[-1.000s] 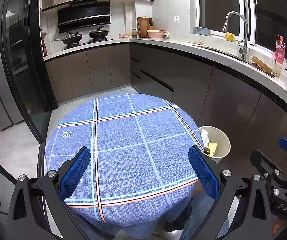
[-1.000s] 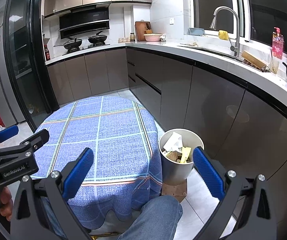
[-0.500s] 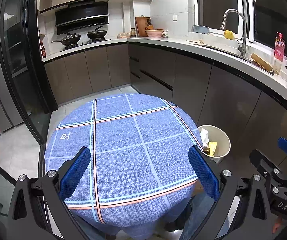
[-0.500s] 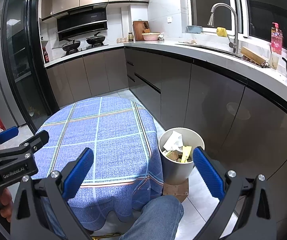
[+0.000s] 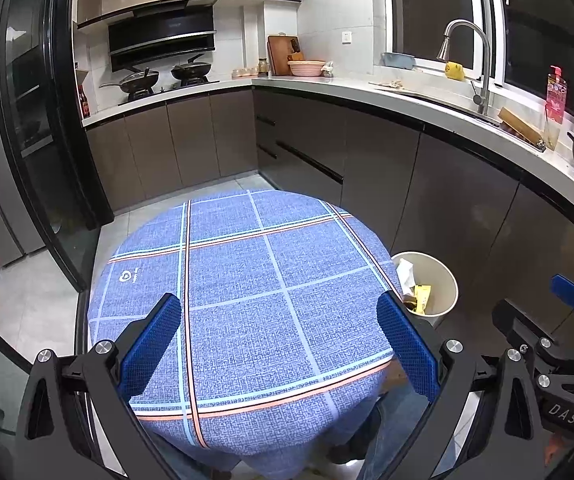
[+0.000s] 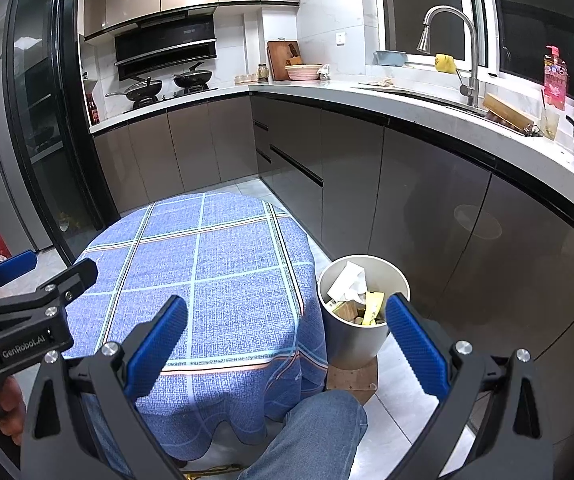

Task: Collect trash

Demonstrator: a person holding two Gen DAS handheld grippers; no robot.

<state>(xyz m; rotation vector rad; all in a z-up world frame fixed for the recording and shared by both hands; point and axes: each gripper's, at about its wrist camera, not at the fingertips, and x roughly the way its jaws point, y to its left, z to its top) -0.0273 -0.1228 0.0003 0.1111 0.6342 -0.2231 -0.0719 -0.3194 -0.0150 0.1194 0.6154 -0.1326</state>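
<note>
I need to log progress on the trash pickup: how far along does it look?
Nearly done, apparently. The bin beside the table already holds crumpled paper and yellow wrappers. The blue tablecloth shows no litter. Left gripper and right gripper are open, holding nothing. No remaining trash is visible; the floor is only partly in view.

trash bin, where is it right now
The trash bin stands on a small wooden block on the floor, right of the blue checked table and in front of the brown cabinets, with paper and wrappers inside.
</note>
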